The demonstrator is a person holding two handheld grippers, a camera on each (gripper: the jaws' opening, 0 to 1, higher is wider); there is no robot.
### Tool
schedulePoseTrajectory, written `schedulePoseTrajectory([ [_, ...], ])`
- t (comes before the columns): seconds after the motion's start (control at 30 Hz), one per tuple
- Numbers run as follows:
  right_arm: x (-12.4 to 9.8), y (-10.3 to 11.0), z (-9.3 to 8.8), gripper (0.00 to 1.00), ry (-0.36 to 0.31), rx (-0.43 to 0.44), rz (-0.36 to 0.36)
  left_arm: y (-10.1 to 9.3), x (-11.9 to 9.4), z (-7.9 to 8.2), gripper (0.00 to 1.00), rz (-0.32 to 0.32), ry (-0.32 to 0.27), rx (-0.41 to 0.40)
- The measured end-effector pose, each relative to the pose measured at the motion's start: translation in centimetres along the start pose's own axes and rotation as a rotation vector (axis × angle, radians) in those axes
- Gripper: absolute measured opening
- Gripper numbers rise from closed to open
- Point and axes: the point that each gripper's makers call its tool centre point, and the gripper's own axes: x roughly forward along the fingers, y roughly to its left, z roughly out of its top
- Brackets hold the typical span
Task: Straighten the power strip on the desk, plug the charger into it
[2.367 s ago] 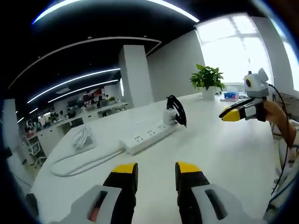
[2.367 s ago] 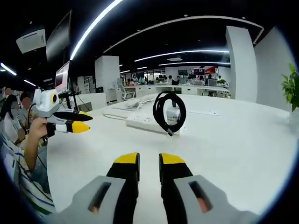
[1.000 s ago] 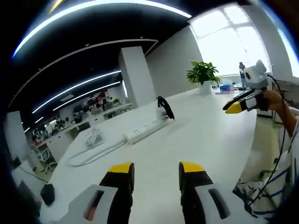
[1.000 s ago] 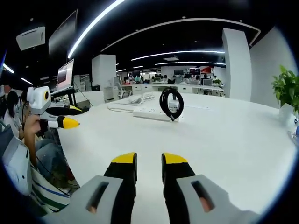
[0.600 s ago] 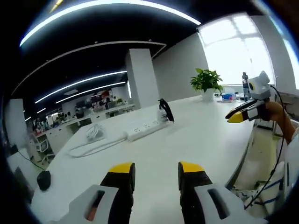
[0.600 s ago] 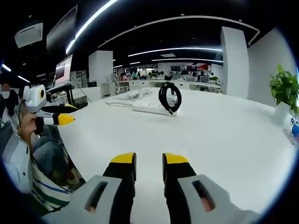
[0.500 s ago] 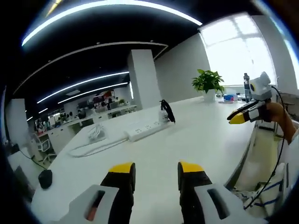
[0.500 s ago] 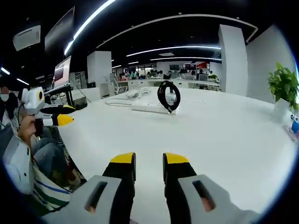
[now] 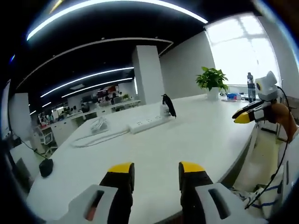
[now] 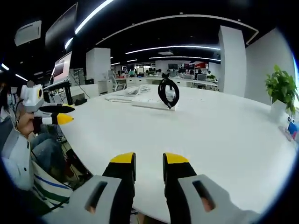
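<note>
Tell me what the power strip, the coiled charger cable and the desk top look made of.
Power strip: white moulded plastic, judging by its smooth, even block shape. Charger cable: black, rubbery-looking jacket, holding a springy loop. Desk top: smooth white surface with soft sheen, probably laminate; too far to confirm.

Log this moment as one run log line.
left gripper: open, empty | right gripper: open, empty | power strip: on desk | charger: plugged in, cable coiled

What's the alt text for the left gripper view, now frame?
A white power strip lies far across a white desk, with a white charger and its coiled black cable at its right end. The left yellow-tipped tongs stand open at the near edge, holding nothing; the right tongs hover at right.
</note>
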Motion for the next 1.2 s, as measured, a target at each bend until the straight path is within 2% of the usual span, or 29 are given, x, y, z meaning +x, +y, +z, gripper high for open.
schedulePoseTrajectory([
  [0.6, 0.58, 0.45, 0.03, 0.23, 0.003, -0.008, 0.017, 0.53, -0.42, -0.43, 0.41, 0.065, 0.017, -0.03],
  [1.2, 0.87, 0.62, 0.11, 0.23, 0.002, -0.003, 0.03, 0.66, -0.7, -0.53, 0.41, 0.081, 0.024, -0.036],
])
